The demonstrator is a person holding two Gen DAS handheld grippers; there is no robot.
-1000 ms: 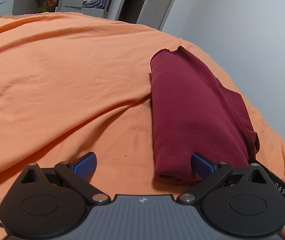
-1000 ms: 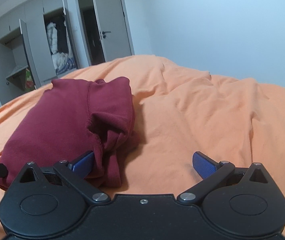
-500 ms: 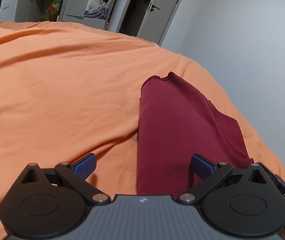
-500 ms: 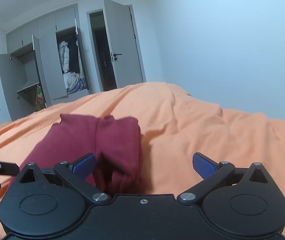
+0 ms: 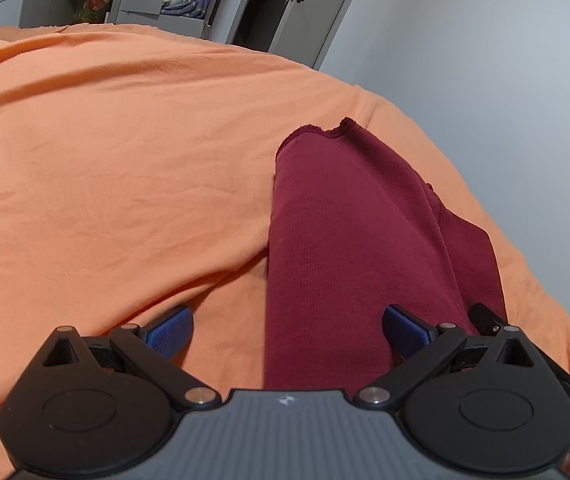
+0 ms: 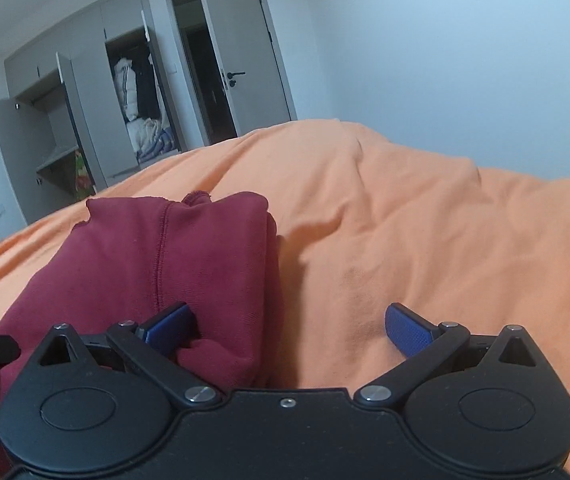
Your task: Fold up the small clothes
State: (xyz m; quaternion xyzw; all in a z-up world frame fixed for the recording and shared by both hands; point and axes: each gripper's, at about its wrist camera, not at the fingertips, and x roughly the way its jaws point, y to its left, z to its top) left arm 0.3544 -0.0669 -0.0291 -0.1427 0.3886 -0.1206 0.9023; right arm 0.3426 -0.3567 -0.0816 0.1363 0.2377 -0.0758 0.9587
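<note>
The left gripper (image 5: 287,330) points forward and slightly downward, its two black linkage arms splayed wide so the blue-padded fingers (image 5: 171,330) stand far apart with nothing clamped between them. The right gripper (image 6: 289,326) is posed the same way, level and facing forward, its own blue fingers (image 6: 407,328) equally spread and gripping nothing. In the right wrist view, a black part of the left gripper juts in at the left edge, showing the two held side by side.
</note>
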